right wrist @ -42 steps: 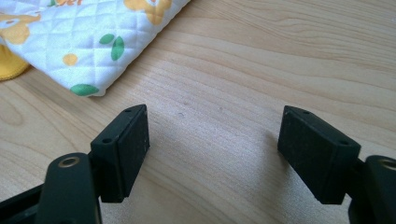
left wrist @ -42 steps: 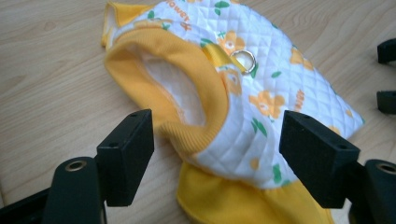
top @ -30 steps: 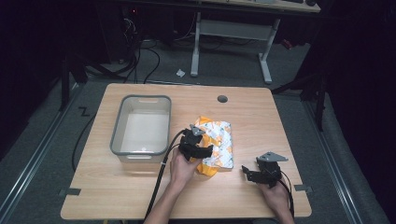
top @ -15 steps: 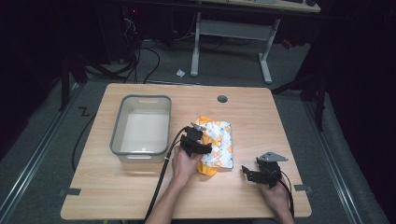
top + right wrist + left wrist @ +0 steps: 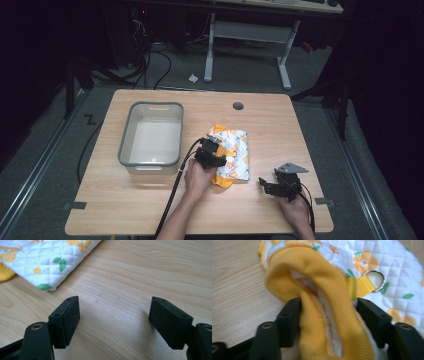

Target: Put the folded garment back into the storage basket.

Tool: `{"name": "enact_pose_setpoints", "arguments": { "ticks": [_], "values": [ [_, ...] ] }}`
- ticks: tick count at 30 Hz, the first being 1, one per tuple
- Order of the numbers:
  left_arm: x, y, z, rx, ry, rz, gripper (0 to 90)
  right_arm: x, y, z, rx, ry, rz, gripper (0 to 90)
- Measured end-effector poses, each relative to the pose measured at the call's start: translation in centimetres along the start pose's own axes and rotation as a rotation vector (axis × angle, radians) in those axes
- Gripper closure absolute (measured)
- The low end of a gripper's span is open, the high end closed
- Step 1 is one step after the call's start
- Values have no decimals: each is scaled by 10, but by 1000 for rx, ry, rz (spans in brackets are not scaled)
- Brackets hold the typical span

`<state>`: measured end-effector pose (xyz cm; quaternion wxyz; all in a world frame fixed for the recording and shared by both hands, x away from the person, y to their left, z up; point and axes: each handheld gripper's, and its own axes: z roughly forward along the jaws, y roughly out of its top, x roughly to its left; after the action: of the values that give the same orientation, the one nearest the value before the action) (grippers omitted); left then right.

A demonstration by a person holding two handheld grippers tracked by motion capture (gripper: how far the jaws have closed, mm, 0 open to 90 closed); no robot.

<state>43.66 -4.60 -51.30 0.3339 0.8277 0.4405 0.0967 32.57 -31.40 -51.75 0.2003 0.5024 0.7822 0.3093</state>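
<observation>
On the table [image 5: 150, 210] a quilted cloth [image 5: 235, 152], white with orange flowers and green leaves, lies folded a little right of the middle, with its yellow ribbed edge [image 5: 324, 300] at the near left corner. The left gripper [image 5: 210, 154] sits at that corner, held by the left hand [image 5: 197, 175], and its cable runs back toward the near edge. In the left gripper view the yellow edge bunches up between the two black fingers [image 5: 290, 317], which stand on either side of the fold with the fabric filling most of the gap; they are partly closed around it, though whether they press it firmly I cannot tell. A yellow strap with a metal ring [image 5: 375, 280] lies on the white quilting just beyond the right finger. A grey bin [image 5: 151, 134] stands to the left of the cloth, just beside the left gripper and apart from the fabric. The right gripper [image 5: 280, 187] rests low over the table near the right near corner, well apart from the cloth, held by the right hand [image 5: 295, 212]. In the right gripper view its fingers [image 5: 67, 317] are spread wide with only bare wood between them, and the cloth's white corner [image 5: 47, 283] lies farther off to the left.
</observation>
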Motion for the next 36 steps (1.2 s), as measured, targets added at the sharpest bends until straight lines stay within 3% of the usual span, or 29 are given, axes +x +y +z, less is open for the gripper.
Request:
{"name": "enact_pose_setpoints", "arguments": {
  "ticks": [4,7,11,14,19,36],
  "values": [
    [-1,0,0,0,-1,-1,463,0,0,0,0,0,0,250],
    [-3,0,-1,1,-19,-2,579,0,0,0,0,0,0,250],
    [-2,0,-1,-2,-43,-8,651,0,0,0,0,0,0,250],
    [-1,-2,-2,-44,-39,-6,698,0,0,0,0,0,0,250],
    [2,-5,-6,-72,-75,-49,726,0,0,0,0,1,-1,249],
    [-1,6,-44,-184,-178,-33,745,0,0,0,0,1,-2,249]
  ]
}}
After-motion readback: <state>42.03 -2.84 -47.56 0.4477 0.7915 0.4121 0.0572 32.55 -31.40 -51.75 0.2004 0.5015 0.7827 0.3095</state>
